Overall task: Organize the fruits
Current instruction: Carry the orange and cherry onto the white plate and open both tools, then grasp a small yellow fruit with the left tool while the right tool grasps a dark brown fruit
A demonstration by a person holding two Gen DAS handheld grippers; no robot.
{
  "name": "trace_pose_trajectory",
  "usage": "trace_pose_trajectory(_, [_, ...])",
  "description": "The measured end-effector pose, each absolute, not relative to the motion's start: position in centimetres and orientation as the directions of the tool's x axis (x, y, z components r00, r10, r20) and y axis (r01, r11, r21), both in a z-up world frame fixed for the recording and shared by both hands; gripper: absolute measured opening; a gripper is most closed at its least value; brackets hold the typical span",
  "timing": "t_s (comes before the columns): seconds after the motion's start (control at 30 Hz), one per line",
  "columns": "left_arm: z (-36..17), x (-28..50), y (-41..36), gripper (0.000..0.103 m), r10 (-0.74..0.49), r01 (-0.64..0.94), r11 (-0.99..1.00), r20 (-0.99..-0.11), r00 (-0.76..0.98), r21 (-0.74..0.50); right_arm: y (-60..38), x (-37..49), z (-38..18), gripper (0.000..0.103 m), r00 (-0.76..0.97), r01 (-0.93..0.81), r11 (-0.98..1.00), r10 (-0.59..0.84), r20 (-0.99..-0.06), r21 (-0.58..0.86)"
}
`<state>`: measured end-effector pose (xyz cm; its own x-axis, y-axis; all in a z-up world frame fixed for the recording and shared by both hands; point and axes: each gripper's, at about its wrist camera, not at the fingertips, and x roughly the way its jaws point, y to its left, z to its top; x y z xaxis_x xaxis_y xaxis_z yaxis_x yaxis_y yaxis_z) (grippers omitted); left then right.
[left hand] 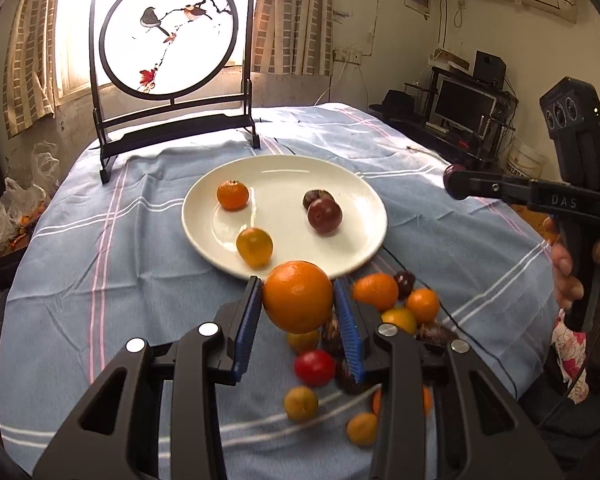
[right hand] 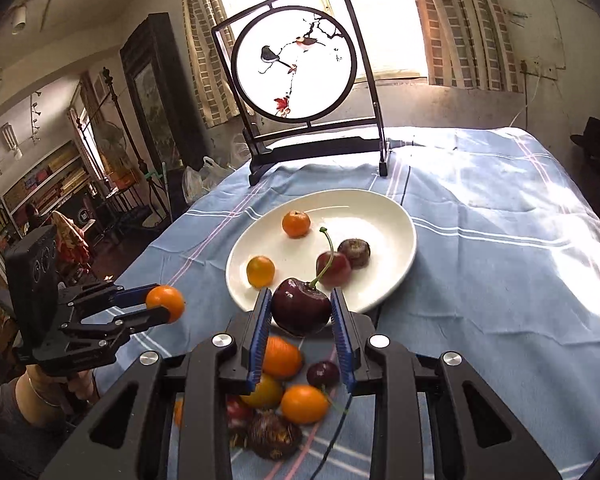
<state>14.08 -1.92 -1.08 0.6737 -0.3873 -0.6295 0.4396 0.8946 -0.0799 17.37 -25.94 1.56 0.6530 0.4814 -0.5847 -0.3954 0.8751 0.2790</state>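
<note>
My left gripper (left hand: pixel 298 300) is shut on an orange kumquat (left hand: pixel 298 297), held above the near rim of the white plate (left hand: pixel 352 184). It also shows at the left of the right wrist view (right hand: pixel 165 303). My right gripper (right hand: pixel 301 312) is shut on a dark red cherry (right hand: pixel 301 312) with a green stem, just short of the plate (right hand: pixel 396 216). The plate holds a small orange (left hand: pixel 232 195), a yellow kumquat (left hand: pixel 254 247), a cherry (left hand: pixel 325 216) and a brown chestnut (left hand: pixel 315 197). A pile of loose fruit (left hand: pixel 400 304) lies on the cloth below both grippers.
A framed round bird screen (left hand: pixel 168 36) stands at the table's far edge behind the plate. The blue striped tablecloth (left hand: pixel 100 280) covers the table. A thin black cable (left hand: pixel 476 344) runs across the cloth at the right. Shelves with a monitor (left hand: pixel 462 106) stand beyond the table.
</note>
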Motion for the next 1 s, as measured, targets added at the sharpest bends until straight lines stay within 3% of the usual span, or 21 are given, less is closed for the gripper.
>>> trace_pose_trajectory(0.27, [-2.0, 25.6, -3.8, 0.037, -0.349, 0.381, 0.918, -0.682, 0.642, -0.110, -21.3, 27.0, -0.6, 0.031, 0.625, -0.382, 0.885, 0.460, -0.631, 0.267])
trace_pose_trajectory(0.3, [-2.5, 26.7, -3.7, 0.037, -0.347, 0.371, 0.920, -0.696, 0.628, -0.124, -21.0, 27.5, -0.9, 0.034, 0.632, -0.369, 0.894, 0.442, -0.637, 0.255])
trace_pose_trajectory(0.33, [-3.1, 27.7, -3.5, 0.037, -0.340, 0.353, 0.925, -0.711, 0.615, -0.137, -20.9, 27.7, -1.0, 0.045, 0.643, -0.353, 0.902, 0.427, -0.636, 0.249])
trace_pose_trajectory(0.4, [-3.6, 28.6, -2.9, 0.041, -0.331, 0.319, 0.934, -0.732, 0.596, -0.162, -21.0, 27.3, -1.2, 0.048, 0.638, -0.352, 0.896, 0.442, -0.630, 0.272])
trace_pose_trajectory(0.47, [-3.4, 27.5, -2.1, 0.047, -0.337, 0.309, 0.935, -0.718, 0.609, -0.177, -21.4, 25.6, -1.1, 0.048, 0.638, -0.370, 0.886, 0.461, -0.617, 0.279])
trace_pose_trajectory(0.53, [-2.7, 25.3, -1.5, 0.062, -0.329, 0.317, 0.936, -0.694, 0.640, -0.152, -22.1, 23.1, -1.1, 0.048, 0.644, -0.388, 0.882, 0.466, -0.607, 0.266])
trace_pose_trajectory(0.7, [-2.2, 17.7, -0.8, 0.073, -0.349, 0.381, 0.919, -0.666, 0.659, -0.105, -24.9, 16.3, -2.9, 0.054, 0.647, -0.390, 0.880, 0.472, -0.599, 0.272])
trace_pose_trajectory(1.0, [-6.2, 8.7, -0.7, 0.073, -0.320, 0.432, 0.902, -0.717, 0.620, -0.029, -29.3, 9.3, -6.3, 0.059, 0.670, -0.304, 0.904, 0.426, -0.608, 0.299])
